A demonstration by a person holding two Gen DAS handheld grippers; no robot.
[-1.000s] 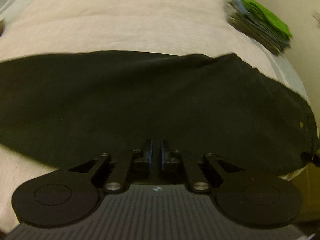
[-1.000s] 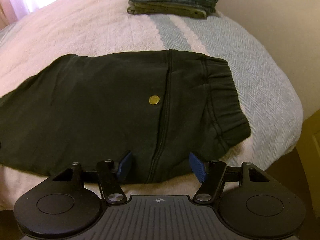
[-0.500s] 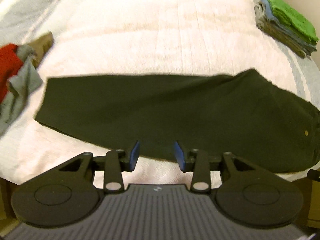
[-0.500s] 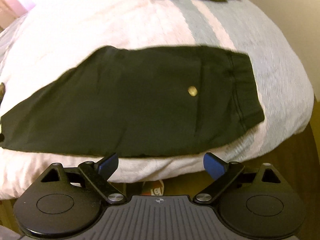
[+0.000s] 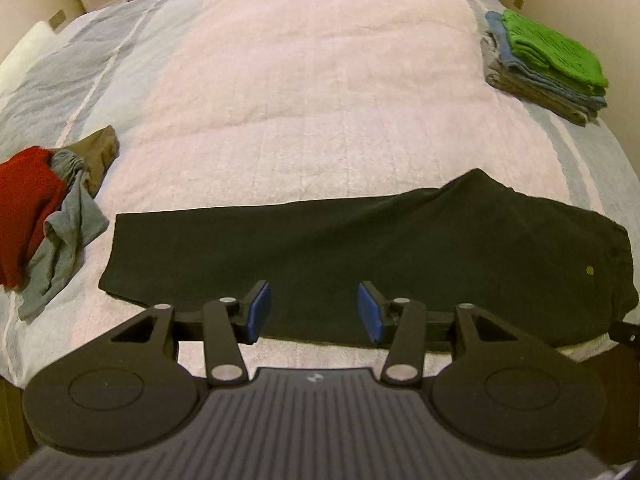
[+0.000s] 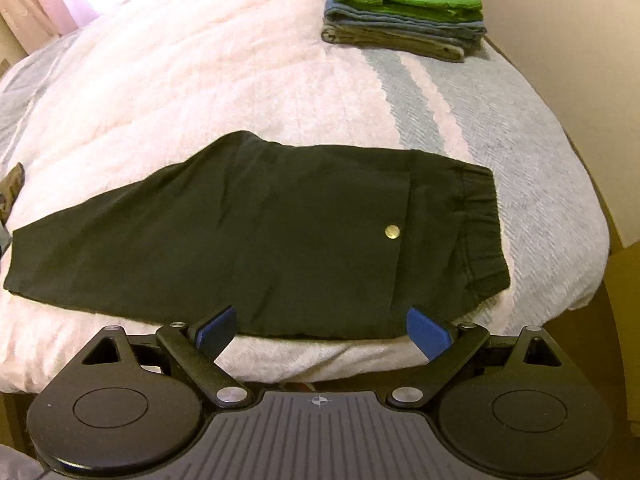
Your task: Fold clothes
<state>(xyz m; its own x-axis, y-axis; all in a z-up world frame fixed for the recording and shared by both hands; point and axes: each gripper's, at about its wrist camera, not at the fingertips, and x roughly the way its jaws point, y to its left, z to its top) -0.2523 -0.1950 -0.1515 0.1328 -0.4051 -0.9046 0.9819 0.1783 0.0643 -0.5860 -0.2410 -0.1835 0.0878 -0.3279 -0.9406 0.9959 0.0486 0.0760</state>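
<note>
Black trousers lie flat, folded lengthwise, across the near part of the bed, leg end at the left and waistband with a brass button at the right. My left gripper hovers open over the near edge of the leg, holding nothing. My right gripper stands wide open at the near edge below the hip area, also with nothing between its blue pads.
A stack of folded clothes, green on top, sits at the far right of the pink and grey bed cover. A loose heap of red, grey and olive garments lies at the left. The bed's front edge is just below the grippers.
My left gripper, shut a second ago, has opened and drawn back from the trousers. The right gripper has widened and also pulled back, so more of the bed shows.
</note>
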